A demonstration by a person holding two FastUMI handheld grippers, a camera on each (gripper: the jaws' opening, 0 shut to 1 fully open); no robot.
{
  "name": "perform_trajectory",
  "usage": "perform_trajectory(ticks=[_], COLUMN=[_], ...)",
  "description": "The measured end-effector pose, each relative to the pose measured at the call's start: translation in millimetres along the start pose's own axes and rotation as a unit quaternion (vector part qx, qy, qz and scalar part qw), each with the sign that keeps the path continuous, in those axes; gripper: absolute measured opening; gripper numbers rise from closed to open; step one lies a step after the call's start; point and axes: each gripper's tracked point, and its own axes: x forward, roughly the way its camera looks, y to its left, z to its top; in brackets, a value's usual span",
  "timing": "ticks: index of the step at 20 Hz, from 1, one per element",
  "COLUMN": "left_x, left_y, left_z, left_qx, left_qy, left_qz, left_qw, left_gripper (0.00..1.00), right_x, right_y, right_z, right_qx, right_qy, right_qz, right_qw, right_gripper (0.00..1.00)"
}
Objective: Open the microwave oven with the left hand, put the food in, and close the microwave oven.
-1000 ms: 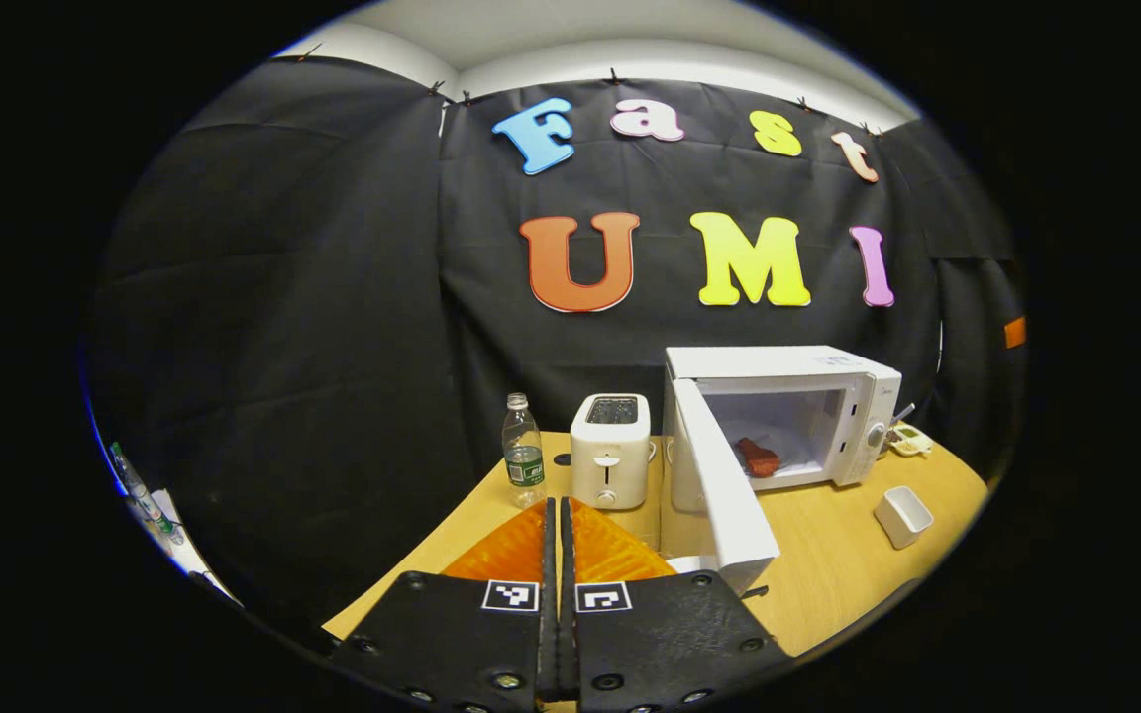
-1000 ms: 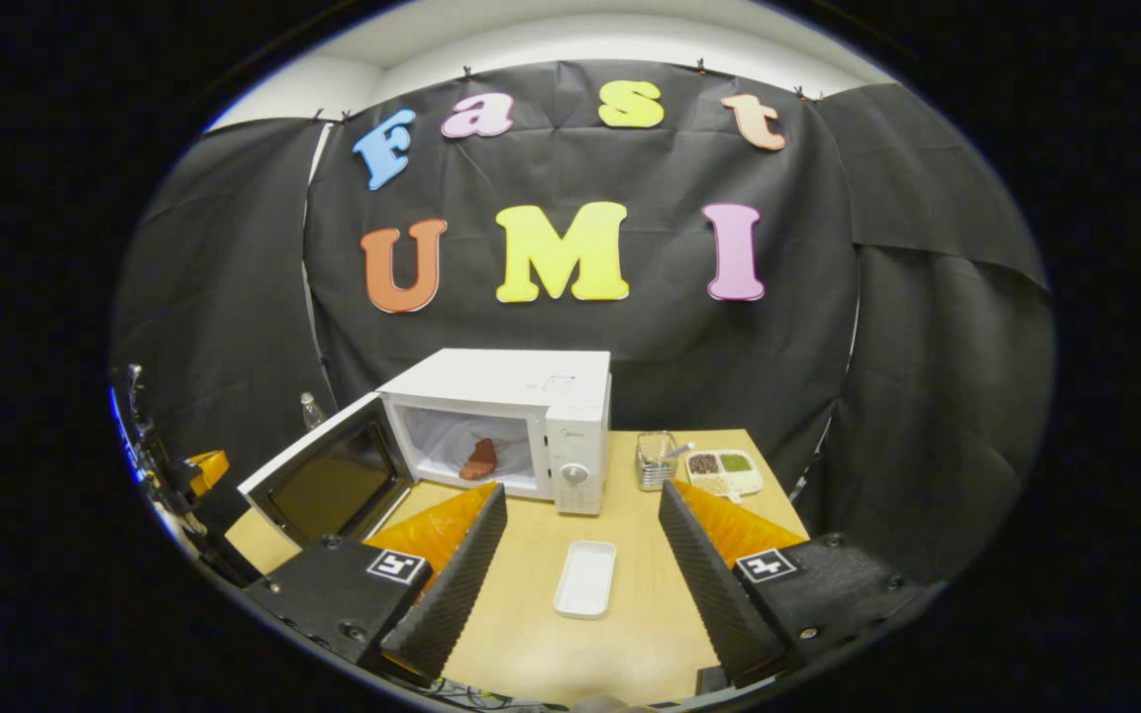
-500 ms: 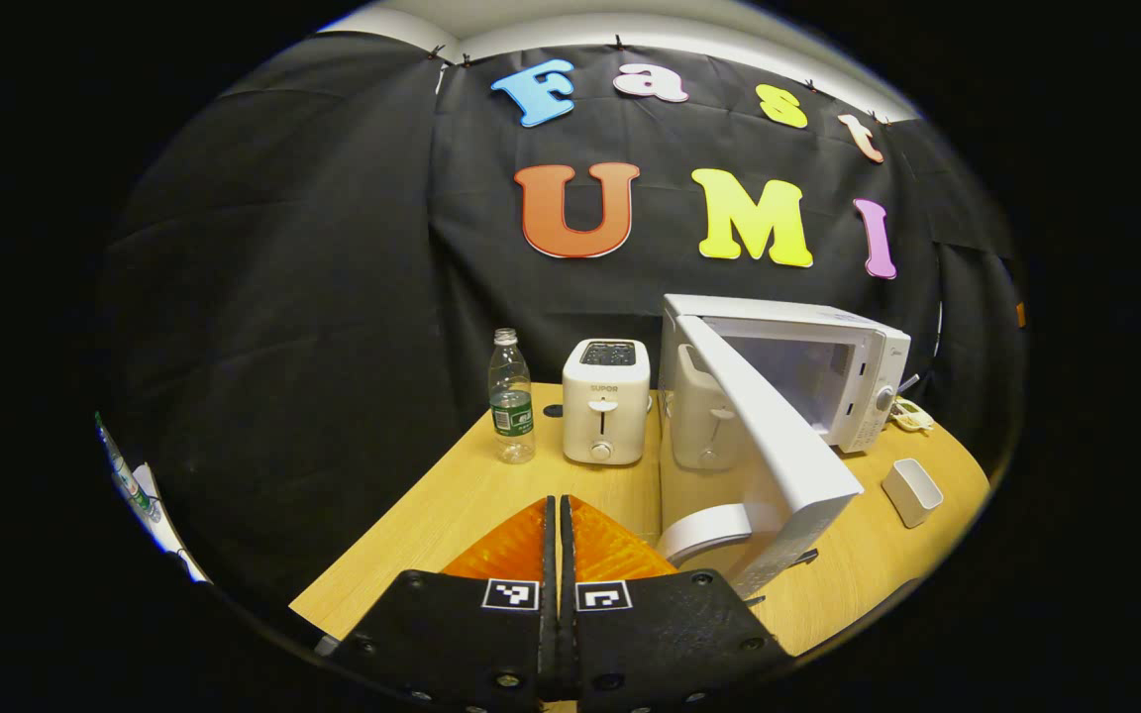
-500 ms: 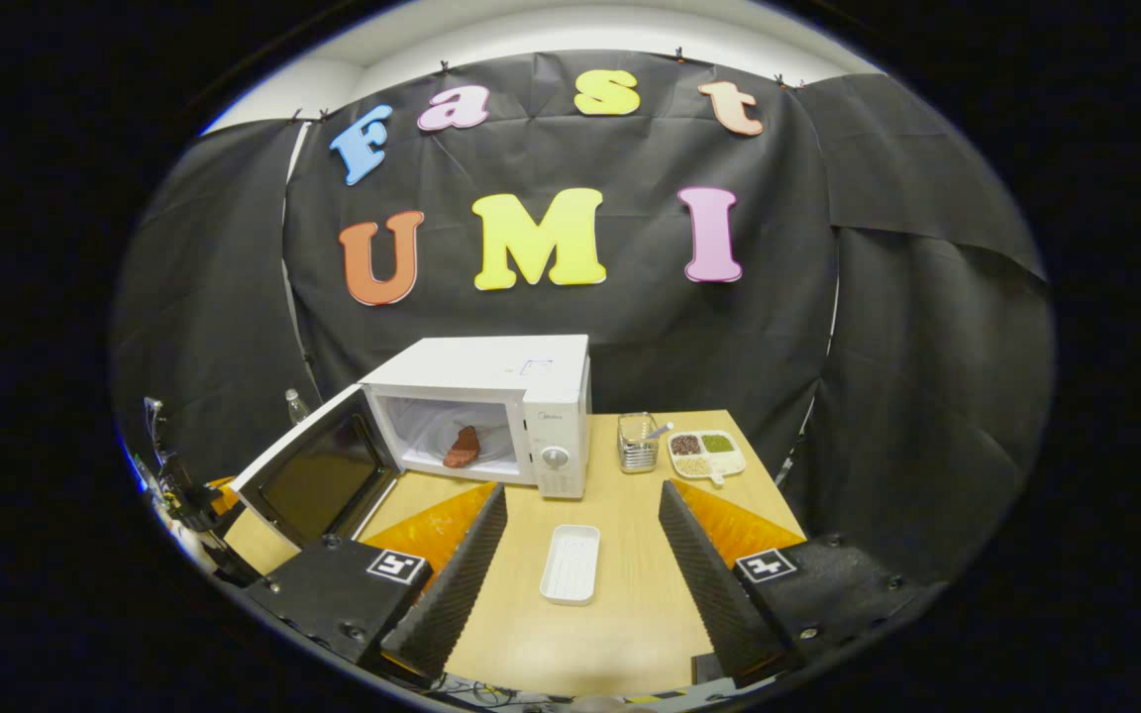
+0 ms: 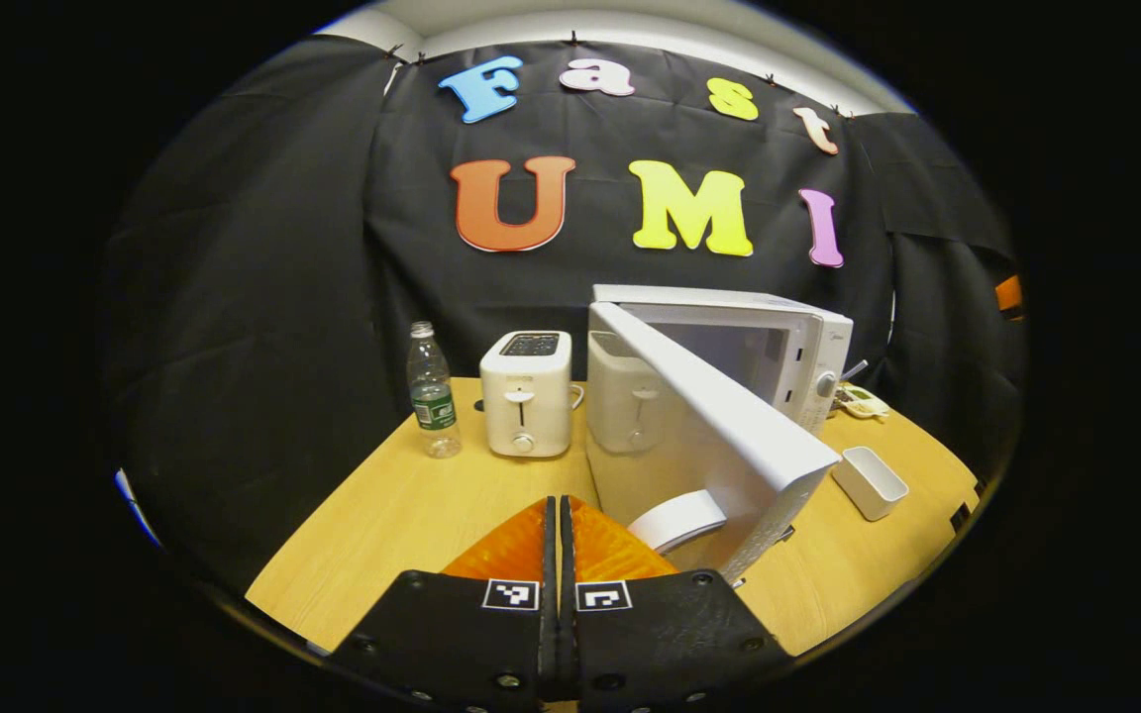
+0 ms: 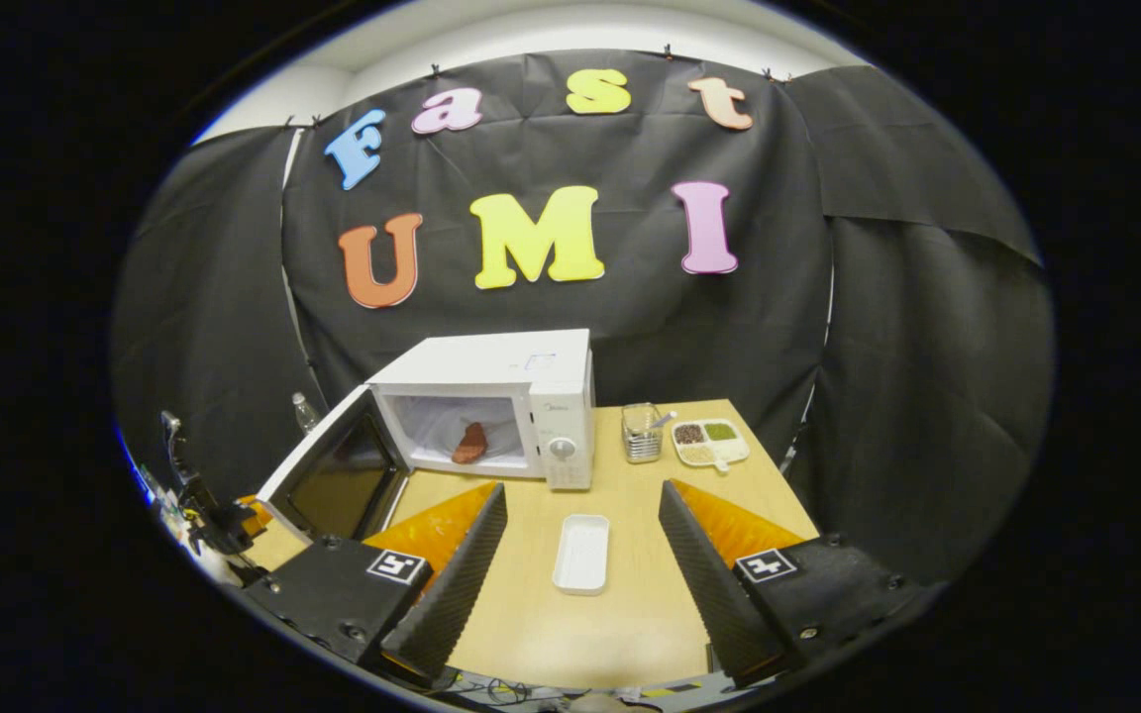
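Note:
The white microwave (image 6: 491, 381) stands at the back of the wooden table (image 6: 620, 614) with its door (image 6: 338, 475) swung open to the left. A reddish-brown piece of food (image 6: 469, 443) lies inside the cavity. In the left gripper view I face the door's white outer side (image 5: 709, 436), which hides the cavity. My left gripper (image 5: 558, 507) is shut with nothing in it, just left of the door handle (image 5: 677, 517). My right gripper (image 6: 581, 489) stands open and empty over the table, in front of the microwave.
A white toaster (image 5: 526, 393) and a water bottle (image 5: 431, 391) stand left of the microwave. An empty white tray (image 6: 581, 553) lies between my right fingers. A metal utensil holder (image 6: 641, 433) and a divided dish (image 6: 710, 443) sit right of the microwave.
My left gripper has moved round to the outer side of the door, so the food inside no longer shows from it. The right gripper has barely shifted and stays open.

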Motion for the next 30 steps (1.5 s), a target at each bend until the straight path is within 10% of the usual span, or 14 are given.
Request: perform_trajectory(ticks=[13, 30], left_x=[51, 157], left_y=[-164, -268], left_z=[7, 42], left_qx=[0.000, 0.005], left_qy=[0.010, 0.011], left_qz=[-0.139, -0.182], left_qw=[0.990, 0.983], left_gripper=[0.00, 0.10], right_x=[-4, 61], right_y=[-51, -111], right_z=[-5, 31], right_qx=[0.024, 0.029], right_qy=[0.011, 0.020], right_qz=[-0.037, -0.051], right_qw=[0.999, 0.998], right_gripper=[0.92, 0.92])
